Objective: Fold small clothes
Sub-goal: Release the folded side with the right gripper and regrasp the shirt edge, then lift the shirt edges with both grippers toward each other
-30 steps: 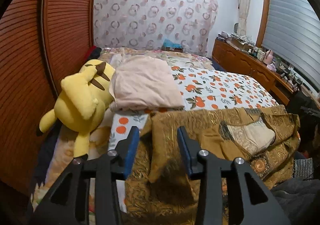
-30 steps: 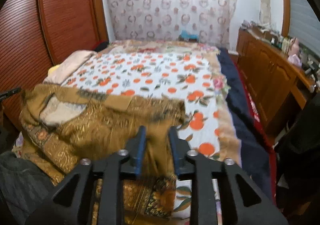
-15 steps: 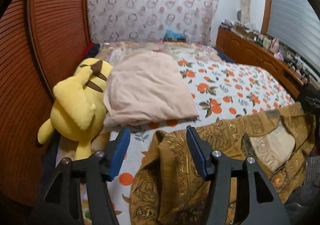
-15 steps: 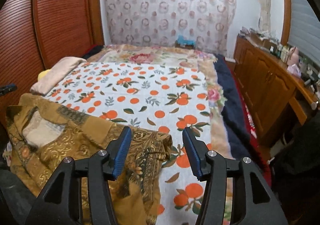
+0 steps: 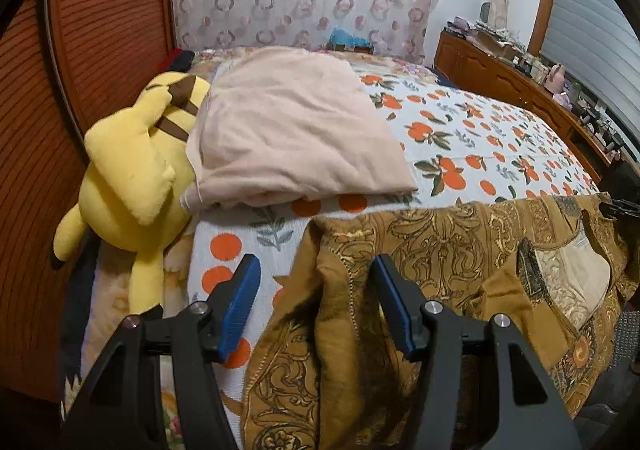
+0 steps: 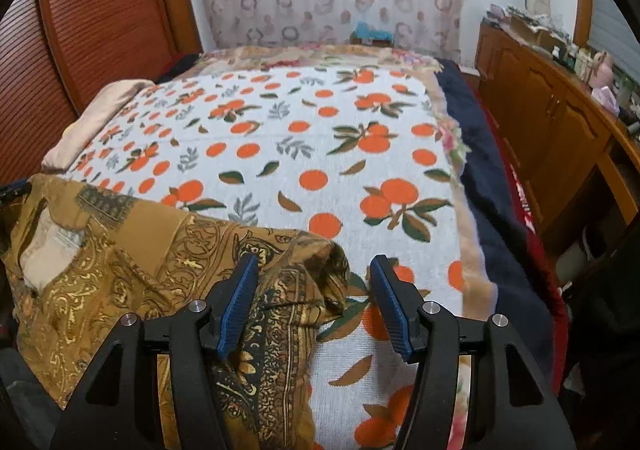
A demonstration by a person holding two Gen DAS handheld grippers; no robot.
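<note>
From the left wrist view, the left gripper [image 5: 316,286] sits with its jaws apart, and a raised fold of the brown-gold patterned garment [image 5: 440,250] pokes up between the blue pads [image 5: 240,298] without either one pressing it. The garment is spread across the near edge of the bed [image 5: 480,138], on the orange-print blanket. Just behind it there's a folded pale pink cloth [image 5: 296,130], and a yellow plush toy [image 5: 132,178] is slumped against it by the red-brown slatted wall.

Right wrist view: the right gripper [image 6: 314,282] is still opening its jaws. The other corner of the same garment [image 6: 132,270] is bunched up under its left pad, looks loose, and the right pad is over bare blanket. A wooden dresser [image 6: 540,110] runs along the right side.
</note>
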